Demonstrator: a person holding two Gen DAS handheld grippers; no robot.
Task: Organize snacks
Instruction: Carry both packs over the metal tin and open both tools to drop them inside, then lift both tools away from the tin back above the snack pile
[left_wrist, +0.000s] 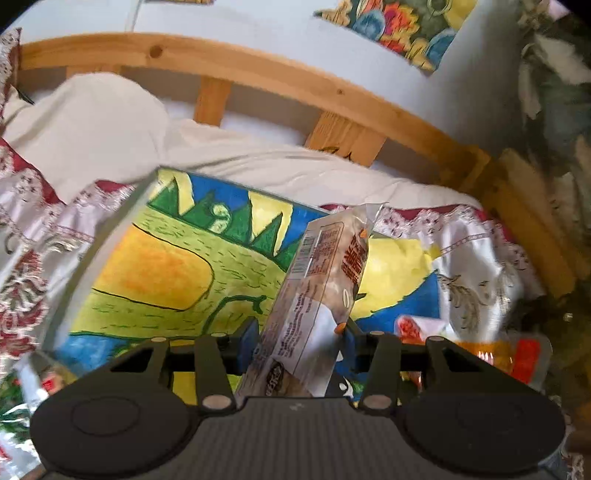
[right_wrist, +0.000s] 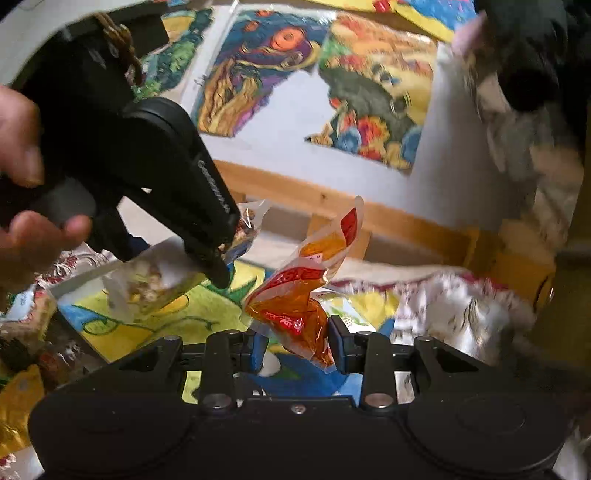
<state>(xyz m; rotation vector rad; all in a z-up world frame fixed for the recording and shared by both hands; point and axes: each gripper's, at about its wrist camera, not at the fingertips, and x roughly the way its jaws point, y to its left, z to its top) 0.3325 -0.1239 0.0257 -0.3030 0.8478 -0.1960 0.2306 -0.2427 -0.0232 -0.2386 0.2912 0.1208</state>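
A bed with a pine-slat wooden headboard (left_wrist: 258, 70) and white floral bedspread (left_wrist: 476, 251) carries a big painted board in green, yellow and blue (left_wrist: 166, 266). Over it, the left claw (left_wrist: 301, 341) pinches a long grey-printed snack packet (left_wrist: 317, 291), upright. The right claw (right_wrist: 293, 341) clamps a crinkled orange-red snack pouch (right_wrist: 299, 295); the left tool crowds its left side.

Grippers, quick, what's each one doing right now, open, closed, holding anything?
Left gripper: closed on a long brown-and-white snack packet.
Right gripper: closed on an orange-red snack pouch.
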